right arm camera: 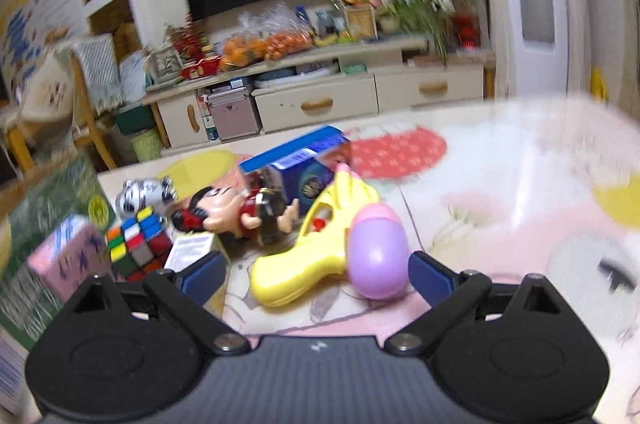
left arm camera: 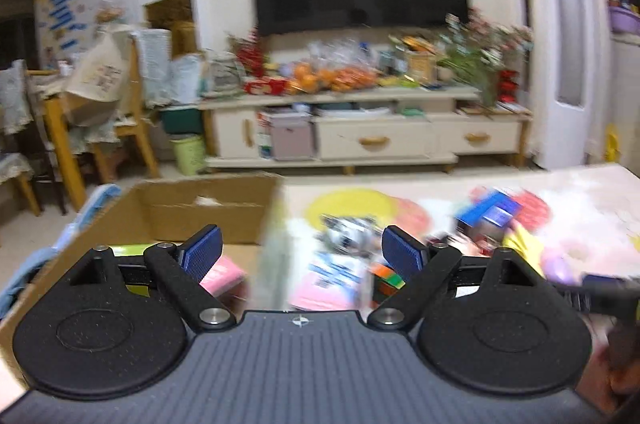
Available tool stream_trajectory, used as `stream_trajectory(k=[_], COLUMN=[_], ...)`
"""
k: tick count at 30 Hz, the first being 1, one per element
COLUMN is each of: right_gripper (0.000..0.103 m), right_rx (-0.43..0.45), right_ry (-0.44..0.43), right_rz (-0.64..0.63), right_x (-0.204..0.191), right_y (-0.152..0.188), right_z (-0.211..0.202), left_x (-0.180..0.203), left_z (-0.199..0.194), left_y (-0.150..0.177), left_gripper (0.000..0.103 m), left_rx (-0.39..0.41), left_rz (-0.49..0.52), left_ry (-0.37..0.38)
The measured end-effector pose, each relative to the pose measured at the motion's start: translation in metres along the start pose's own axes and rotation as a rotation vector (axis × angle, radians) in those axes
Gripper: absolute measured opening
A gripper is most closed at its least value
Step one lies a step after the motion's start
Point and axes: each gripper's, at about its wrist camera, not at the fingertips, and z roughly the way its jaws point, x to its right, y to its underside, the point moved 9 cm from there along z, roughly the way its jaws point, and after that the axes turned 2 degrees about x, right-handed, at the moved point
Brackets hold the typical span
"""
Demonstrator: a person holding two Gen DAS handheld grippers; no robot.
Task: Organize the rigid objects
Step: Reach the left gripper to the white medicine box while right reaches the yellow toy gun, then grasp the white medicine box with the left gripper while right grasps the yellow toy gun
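So the cardboard box (left arm camera: 208,212) sits off the left edge of the worktop (left arm camera: 580,192), with a pink packet (left arm camera: 224,274) lying inside it. The left claw (left arm camera: 302,252) is spread wide and holding nothing, hanging right over the box's right wall. Everything's pretty motion-blurred here.

Right of the box: a pink carton (right arm camera: 70,256), then a Rubik's cube (right arm camera: 138,240) just beside it, a silver toy (right arm camera: 146,192) behind the cube, a cartoon doll (right arm camera: 236,212) lying on its side, a blue box (right arm camera: 298,164) behind the doll, and a yellow toy gun (right arm camera: 316,244) with a purple tank. The right claw (right arm camera: 316,278) is spread too, empty, near the gun's grip.
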Motion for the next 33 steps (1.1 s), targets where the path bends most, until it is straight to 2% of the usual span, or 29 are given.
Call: stream_trajectory(k=[5,10,14,18,24,29,33], right_gripper=[0.096,0.088,0.084,0.073,0.069,0.069,0.069], right_rx=[-0.044,-0.082,-0.078,-0.092,-0.096,-0.075,-0.055], right_ry=[-0.094,-0.182,-0.218,-0.250,-0.360,-0.437,-0.476], right_rz=[0.225,0.406,0.488,0.545,0.690,0.756,0.743], right_x=[0.025,0.042,0.048,0.053,0.058,0.058,0.051], right_y=[-0.003,-0.004,-0.009,-0.013,-0.016,-0.023,-0.031], right_z=[0.001,0.006,0.010,0.011,0.012,0.009,0.008], left_x=[0.040,0.067,0.087,0.103,0.119,0.118,0.118], left_z=[0.008,0.020,0.030,0.044,0.074,0.093,0.101], left_y=[0.020,0.037,0.048,0.061,0.074,0.081,0.082], left_gripper=[0.103,0.103,0.103,0.102,0.094,0.065,0.058], left_rx=[-0.068,-0.123,-0.161,-0.208,-0.232,-0.266,-0.268], left_rz=[0.040,0.053,0.067,0.077,0.092,0.044,0.008], left_ry=[0.114,0.188,0.225,0.245,0.226,0.224,0.230])
